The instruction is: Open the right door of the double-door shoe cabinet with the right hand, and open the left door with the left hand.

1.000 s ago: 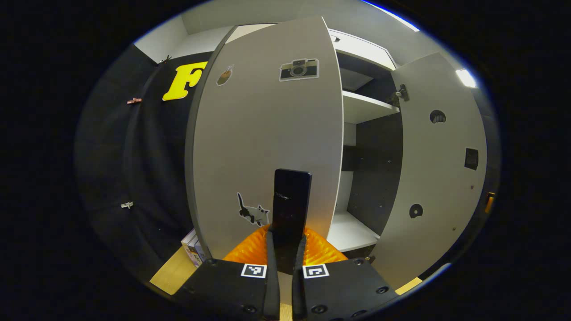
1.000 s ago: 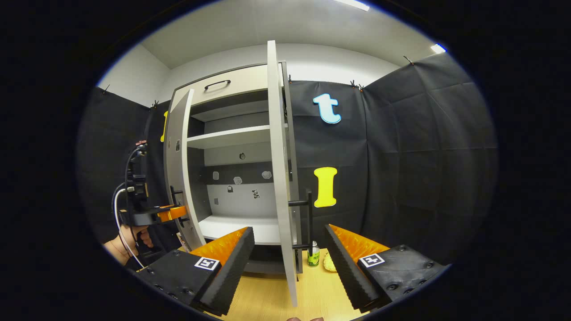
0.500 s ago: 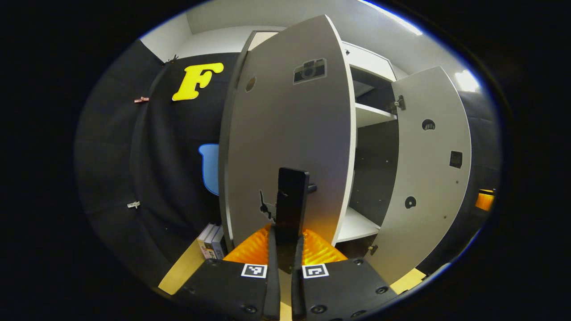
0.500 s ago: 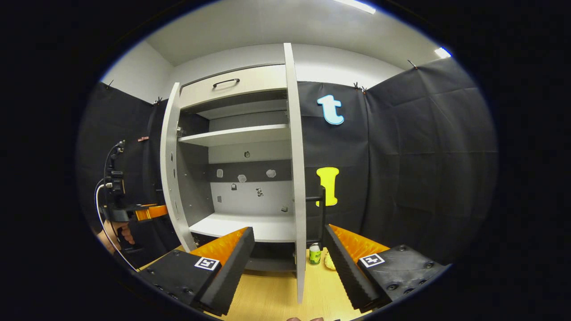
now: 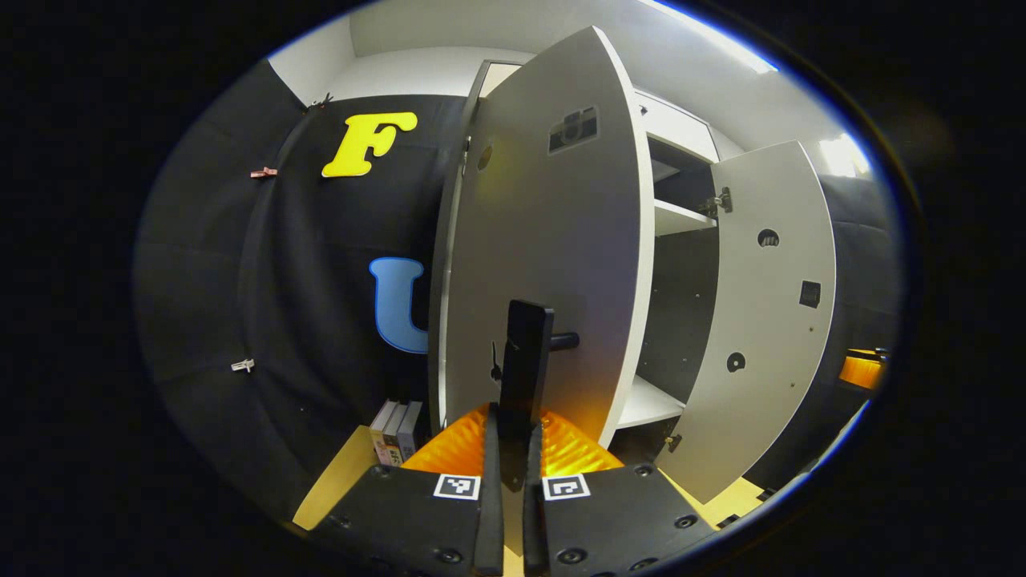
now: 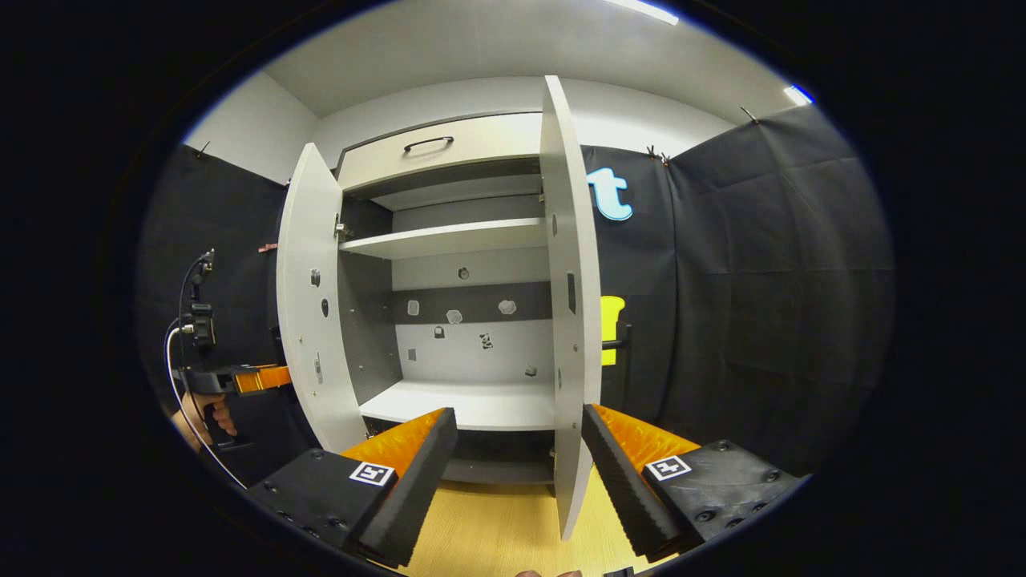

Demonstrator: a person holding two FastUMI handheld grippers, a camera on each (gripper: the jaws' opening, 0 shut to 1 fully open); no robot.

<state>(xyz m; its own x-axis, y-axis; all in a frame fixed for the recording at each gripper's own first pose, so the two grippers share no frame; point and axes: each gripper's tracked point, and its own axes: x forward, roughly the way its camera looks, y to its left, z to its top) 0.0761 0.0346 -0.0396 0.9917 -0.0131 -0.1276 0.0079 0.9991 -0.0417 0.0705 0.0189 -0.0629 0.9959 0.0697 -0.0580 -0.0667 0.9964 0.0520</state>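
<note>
Left claw point(image 5: 513, 449) clamped on the left door's handle point(image 5: 525, 361), left door point(image 5: 553, 264) swung wide, right door point(image 6: 569, 320) seemingly fully open with right claw point(image 6: 517, 473) apart and free; should follow the hinge arc, no yanking

Between your left door point(image 6: 309, 296) and right door point(image 6: 571, 304) the cabinet mouth stands wide, with bare room above the lower shelf point(image 6: 461, 403) and under the upper shelf point(image 6: 445, 238). The right door's edge stands between your right gripper point(image 6: 519, 473) fingers. Books point(image 5: 393, 431) stand beside the left door's foot.
</note>
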